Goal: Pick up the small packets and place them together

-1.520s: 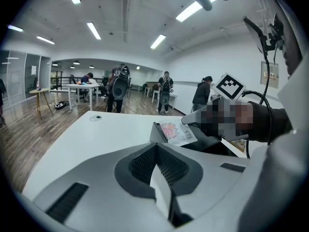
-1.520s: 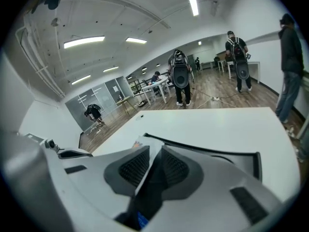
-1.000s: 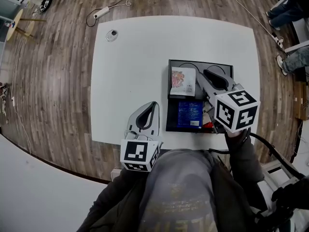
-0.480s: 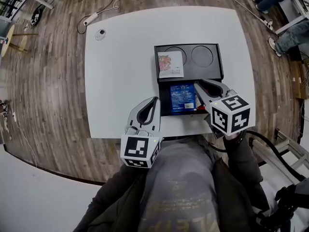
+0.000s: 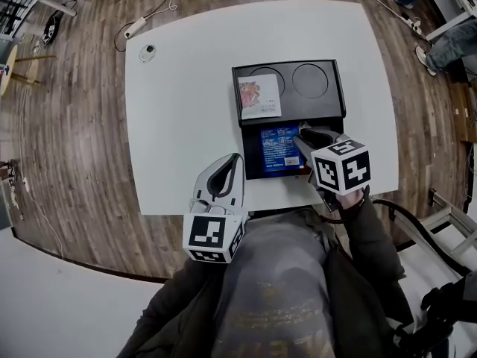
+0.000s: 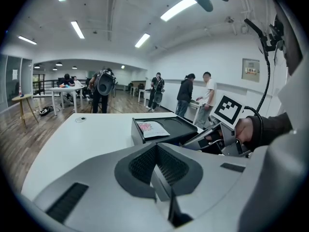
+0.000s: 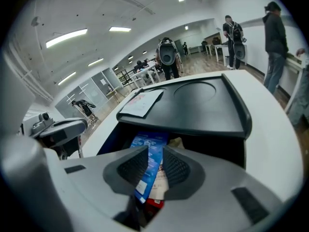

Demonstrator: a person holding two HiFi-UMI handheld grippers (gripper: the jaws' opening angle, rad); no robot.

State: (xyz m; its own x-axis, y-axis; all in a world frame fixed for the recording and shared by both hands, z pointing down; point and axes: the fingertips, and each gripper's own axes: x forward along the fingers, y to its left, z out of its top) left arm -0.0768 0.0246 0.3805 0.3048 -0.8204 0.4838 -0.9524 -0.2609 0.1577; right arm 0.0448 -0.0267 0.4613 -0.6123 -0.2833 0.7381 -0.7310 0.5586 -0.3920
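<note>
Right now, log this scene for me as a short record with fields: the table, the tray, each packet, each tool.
surface: white table with a black tray on it
white packet: flat on the tray's raised upper part, partly over the left round recess
blue packet: in the tray's lower compartment
left tool: shut, empty, over the table's near edge
right tool: down in the lower compartment, jaws just opening, blue packet between them

A lab or open office hall is indicated: beyond the left gripper [image 6: 156, 145], ceiling strip lights [image 6: 77, 29], a wood floor [image 6: 21, 132], white tables [image 6: 65, 87] and standing people [image 6: 186, 94] are seen.
</note>
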